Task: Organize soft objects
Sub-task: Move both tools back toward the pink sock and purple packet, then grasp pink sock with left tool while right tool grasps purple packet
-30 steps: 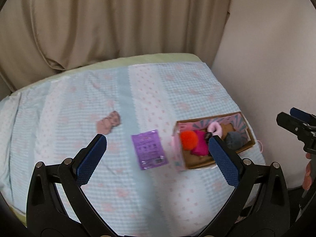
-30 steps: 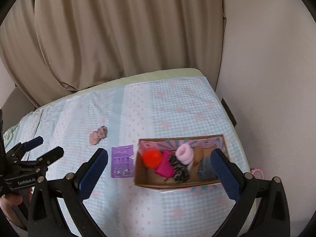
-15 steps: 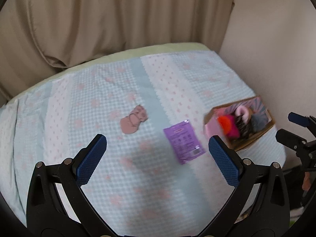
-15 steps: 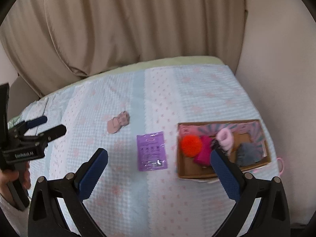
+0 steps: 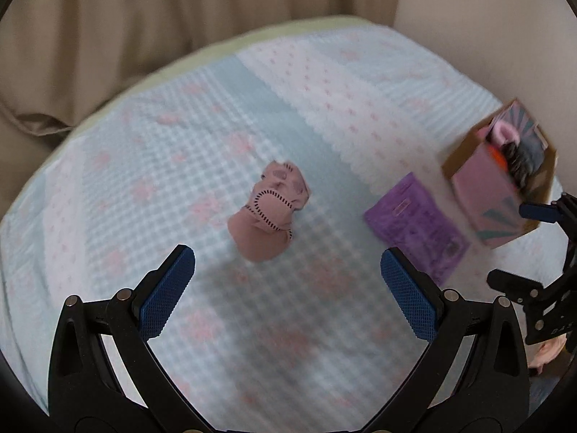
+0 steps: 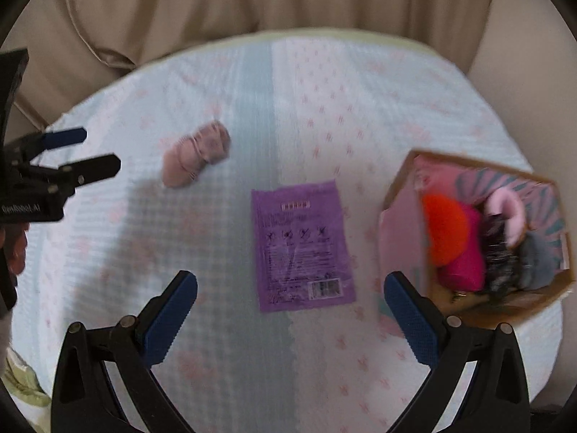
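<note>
My left gripper (image 5: 287, 265) hangs over the bed (image 5: 324, 83) with its jaws spread wide and nothing between them, and the small pink sock (image 5: 271, 212) lies on the checked cover just ahead of the gap, slightly toward my left finger. I judge this to be the reach for that sock, since it is the only soft piece I see outside the cardboard box (image 6: 404, 216), which sits near the bed's right edge and already holds an orange pom-pom (image 6: 445, 232), a magenta piece, a pale pink one and some dark and grey ones. To do it well I should centre the jaws over the bunched middle of the sock, come down until the pads press lightly into the cover, and close on the thick folded part rather than a loose edge, so the cloth does not slip out or drag the bedcover up with it. My right gripper (image 6: 290, 306) is also spread and empty, hovering above the flat purple packet (image 6: 301, 243) that lies between sock and box; I should keep it clear of the left one's path and carry the sock over the packet, not through it.
</note>
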The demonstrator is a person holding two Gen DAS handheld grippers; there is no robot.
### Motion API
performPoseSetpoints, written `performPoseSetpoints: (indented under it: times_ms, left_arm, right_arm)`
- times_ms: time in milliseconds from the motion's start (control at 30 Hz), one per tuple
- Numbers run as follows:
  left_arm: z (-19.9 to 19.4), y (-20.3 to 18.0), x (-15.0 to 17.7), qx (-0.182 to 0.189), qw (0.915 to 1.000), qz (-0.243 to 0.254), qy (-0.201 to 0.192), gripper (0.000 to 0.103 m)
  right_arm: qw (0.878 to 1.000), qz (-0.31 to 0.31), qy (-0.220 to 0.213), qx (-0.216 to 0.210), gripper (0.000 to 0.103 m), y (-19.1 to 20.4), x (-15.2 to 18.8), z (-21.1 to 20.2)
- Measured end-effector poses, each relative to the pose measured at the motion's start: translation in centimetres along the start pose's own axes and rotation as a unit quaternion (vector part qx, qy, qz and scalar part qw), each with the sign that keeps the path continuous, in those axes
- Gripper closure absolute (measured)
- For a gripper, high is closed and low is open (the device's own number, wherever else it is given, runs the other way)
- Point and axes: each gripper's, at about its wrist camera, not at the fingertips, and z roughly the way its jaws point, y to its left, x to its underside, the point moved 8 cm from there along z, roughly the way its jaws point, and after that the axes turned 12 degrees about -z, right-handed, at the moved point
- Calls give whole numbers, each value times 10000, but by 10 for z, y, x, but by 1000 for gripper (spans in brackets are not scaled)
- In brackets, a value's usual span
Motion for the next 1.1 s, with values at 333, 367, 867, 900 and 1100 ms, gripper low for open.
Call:
performPoseSetpoints:
  times_ms: [333, 367, 867, 900, 1100]
  left_arm:
    - [141, 3, -9, 310, 9968, 471, 575, 13]
    - [151, 3, -9, 329, 9964, 486, 612, 13]
    - [197, 12, -33, 291, 9954, 544, 730, 64]
    - [196, 12, -35, 301, 9955, 513, 733, 64]
    - [179, 15, -32, 317, 9968, 300, 664, 65]
  right_arm:
    - [9992, 28, 408, -30, 0, -8, 2, 110]
    - [9990, 24, 450, -18, 0, -9, 2, 118]
    - [9989, -61, 421, 198, 56, -22, 2, 119]
    - [9988, 0, 439, 200, 63, -25, 3, 117]
    - [9989, 153, 419, 135, 76, -33, 4, 99]
